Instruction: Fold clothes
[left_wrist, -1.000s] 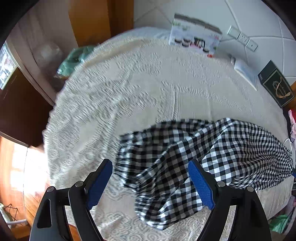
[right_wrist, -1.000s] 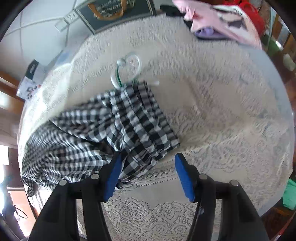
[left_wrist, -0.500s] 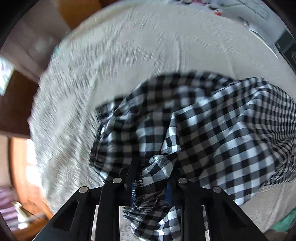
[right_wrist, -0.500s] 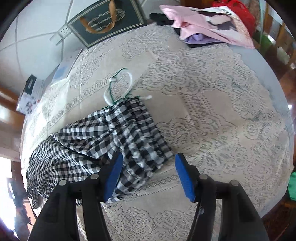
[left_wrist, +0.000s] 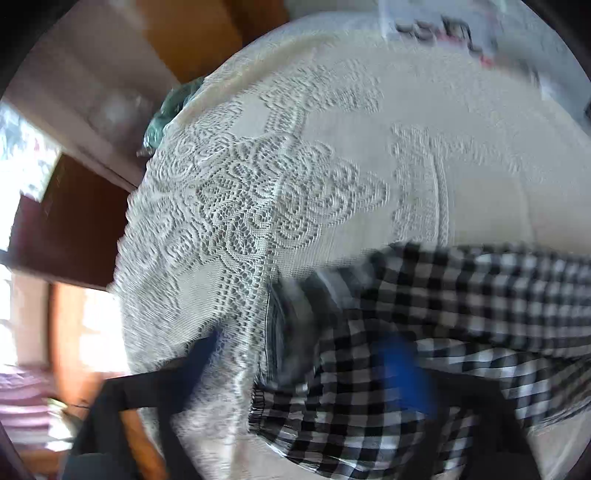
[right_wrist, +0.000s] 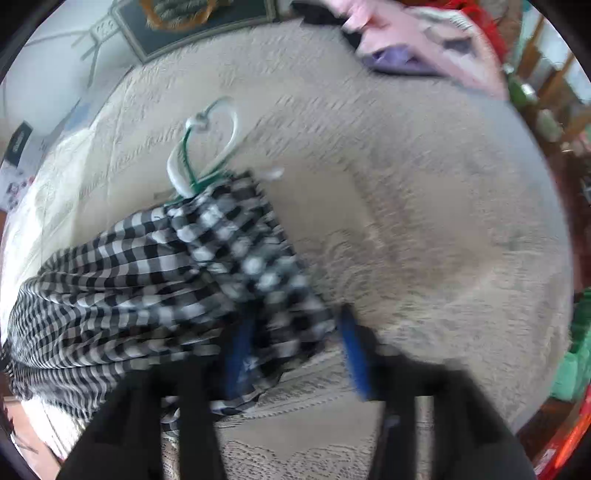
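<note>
A black-and-white checked garment (left_wrist: 443, 325) lies crumpled on a table under a cream lace cloth (left_wrist: 280, 206). My left gripper (left_wrist: 306, 369) is open, its blue pads spread over the garment's left hem; the frame is blurred. In the right wrist view the same garment (right_wrist: 155, 280) stretches to the left, with a white and green drawstring (right_wrist: 207, 147) at its waistband. My right gripper (right_wrist: 295, 354) is open, its blue pads either side of the gathered waistband corner.
A pile of pink and purple clothes (right_wrist: 417, 40) lies at the far right of the table. A dark framed box (right_wrist: 199, 22) and a printed box (left_wrist: 439, 26) stand by the wall. The table edge (left_wrist: 129, 258) drops off at left.
My left gripper, shut on the hem half a second ago, has opened and shifted left. My right gripper has moved forward around the waistband.
</note>
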